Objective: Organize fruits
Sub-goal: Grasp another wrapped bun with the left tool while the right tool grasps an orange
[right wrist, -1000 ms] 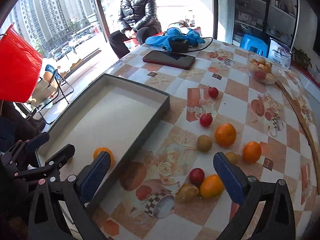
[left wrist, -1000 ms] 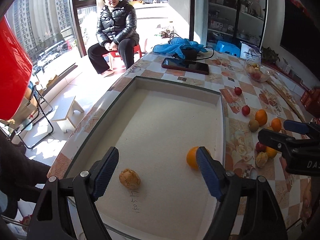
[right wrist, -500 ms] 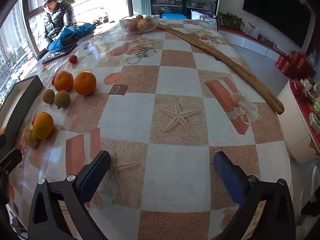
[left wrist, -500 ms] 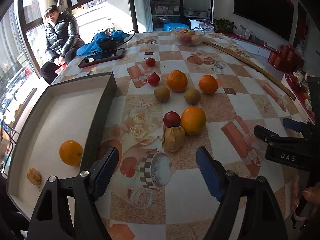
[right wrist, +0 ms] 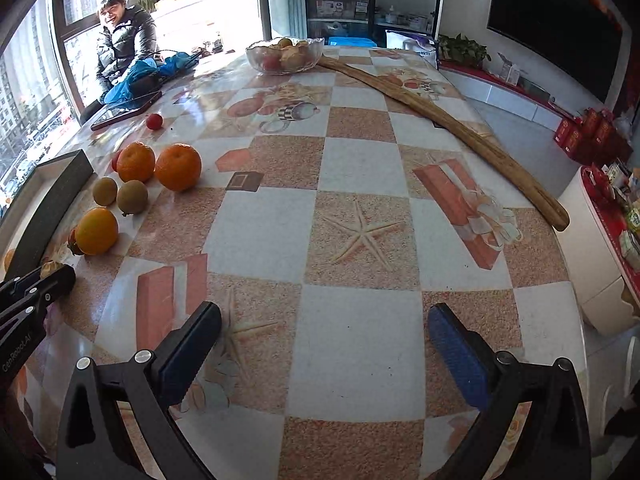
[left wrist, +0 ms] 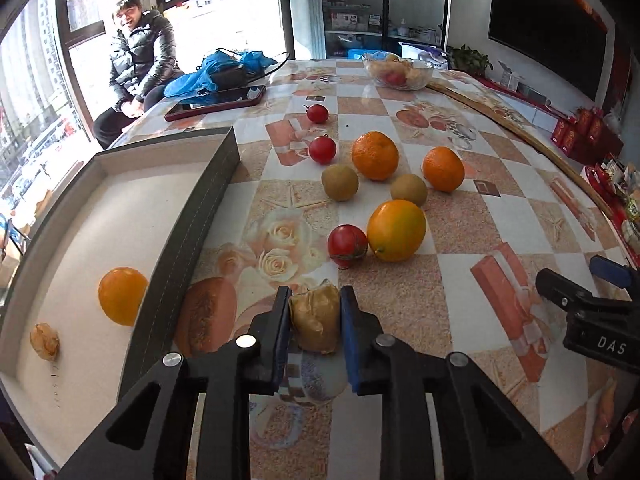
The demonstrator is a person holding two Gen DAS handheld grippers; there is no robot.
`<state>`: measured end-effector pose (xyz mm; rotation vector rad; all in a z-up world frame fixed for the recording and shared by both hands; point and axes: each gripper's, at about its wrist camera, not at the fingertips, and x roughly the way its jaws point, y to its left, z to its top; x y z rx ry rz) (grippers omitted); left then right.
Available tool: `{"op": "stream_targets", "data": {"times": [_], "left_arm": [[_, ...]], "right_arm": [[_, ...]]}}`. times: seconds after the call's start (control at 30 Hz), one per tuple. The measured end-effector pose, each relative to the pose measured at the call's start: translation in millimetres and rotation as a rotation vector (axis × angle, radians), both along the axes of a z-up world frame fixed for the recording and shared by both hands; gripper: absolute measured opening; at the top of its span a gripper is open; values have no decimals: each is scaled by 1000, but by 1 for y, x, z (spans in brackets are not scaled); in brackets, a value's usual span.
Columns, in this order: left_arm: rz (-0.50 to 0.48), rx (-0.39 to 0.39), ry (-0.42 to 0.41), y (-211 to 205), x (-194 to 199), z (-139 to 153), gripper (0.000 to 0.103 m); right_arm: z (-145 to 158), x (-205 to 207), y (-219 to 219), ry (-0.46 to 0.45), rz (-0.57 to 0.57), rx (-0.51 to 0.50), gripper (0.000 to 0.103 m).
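My left gripper (left wrist: 315, 320) is shut on a tan, papery husked fruit (left wrist: 316, 322) on the table. A grey tray (left wrist: 192, 224) to its left holds an orange (left wrist: 122, 295) and another husked fruit (left wrist: 45, 341). Ahead lie a red tomato (left wrist: 347, 245), a large orange (left wrist: 396, 230), two brown kiwis (left wrist: 340, 182), two tangerines (left wrist: 375, 155) and two more small red fruits (left wrist: 322, 149). My right gripper (right wrist: 324, 354) is open and empty over the bare tablecloth, with the fruits (right wrist: 97, 230) to its left.
A glass bowl of fruit (right wrist: 285, 55) stands at the far side. A long wooden stick (right wrist: 440, 116) lies along the right. A phone (left wrist: 216, 103) and blue cloth (left wrist: 216, 74) lie at the back left. A person (left wrist: 138, 64) sits beyond the table.
My left gripper has moved forward and closed on the husked fruit, which lay free between its open fingers before. The right gripper has stayed open over the tablecloth.
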<state>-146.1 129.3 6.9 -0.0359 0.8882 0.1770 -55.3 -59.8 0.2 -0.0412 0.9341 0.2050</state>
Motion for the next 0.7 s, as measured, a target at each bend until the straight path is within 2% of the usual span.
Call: {"op": "stream_targets", "data": {"times": [0.2,0.53,0.7], "left_arm": [[19,-12,-49,8,-14,-2,28],[6,-1,-33,7,2,0,32],[3,-13,-54,8,2,-2,33]], "right_arm": [[1,0,-1,0,0,0,103],[0,-1,0,0,0,-2,103],[0,4,4,29,10,-10,103]]}}
